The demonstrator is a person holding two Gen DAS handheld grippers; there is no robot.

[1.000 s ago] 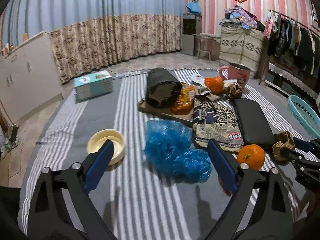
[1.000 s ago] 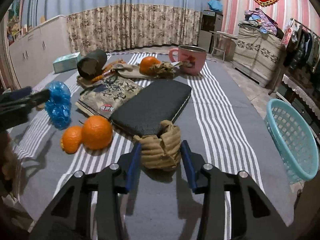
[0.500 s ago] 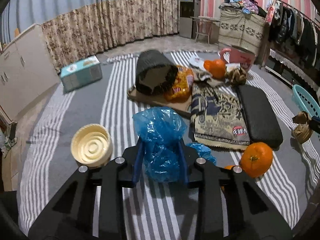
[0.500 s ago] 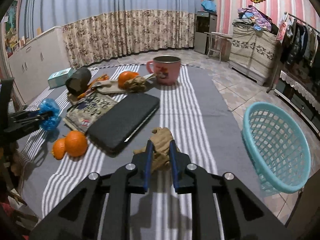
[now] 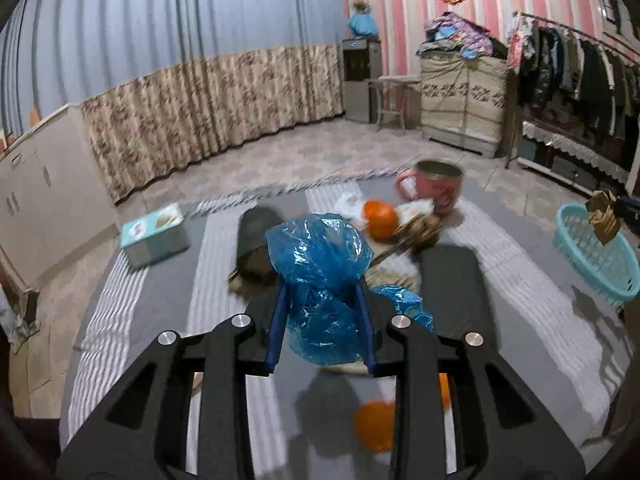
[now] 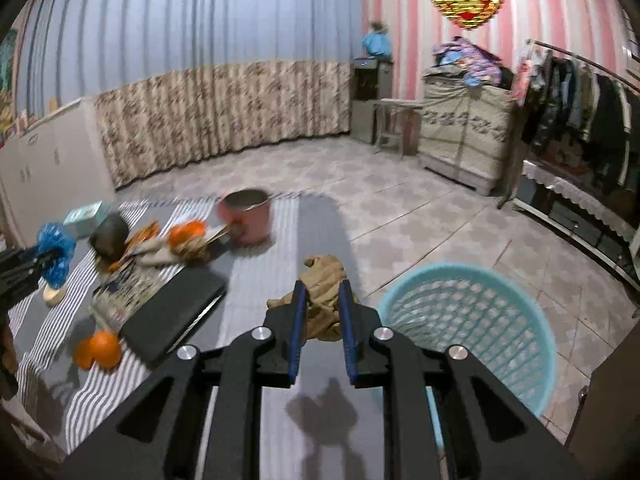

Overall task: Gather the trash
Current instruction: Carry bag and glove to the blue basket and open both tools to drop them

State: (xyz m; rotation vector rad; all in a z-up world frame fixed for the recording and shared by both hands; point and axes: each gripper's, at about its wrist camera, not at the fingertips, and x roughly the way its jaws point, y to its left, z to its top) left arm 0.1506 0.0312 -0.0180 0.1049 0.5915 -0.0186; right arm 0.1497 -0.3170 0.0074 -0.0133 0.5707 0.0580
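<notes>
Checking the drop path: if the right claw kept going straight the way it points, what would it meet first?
Hedged, since depth is unclear: the right claw, shut on the crumpled brown paper wad, points down past the striped grey tablecloth's edge, so likely tiled floor. The round turquoise plastic basket sits slightly right.

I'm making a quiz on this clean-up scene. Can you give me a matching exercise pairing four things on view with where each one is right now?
Things:
1. blue plastic bag
2. brown crumpled paper
3. pink mug
4. turquoise basket

Places:
A. on the tiled floor beside the table
B. pinched in the right claw
C. standing at the far end of the striped cloth
D. pinched in the left claw

Pairs: 1-D, 2-B, 3-C, 4-A
</notes>
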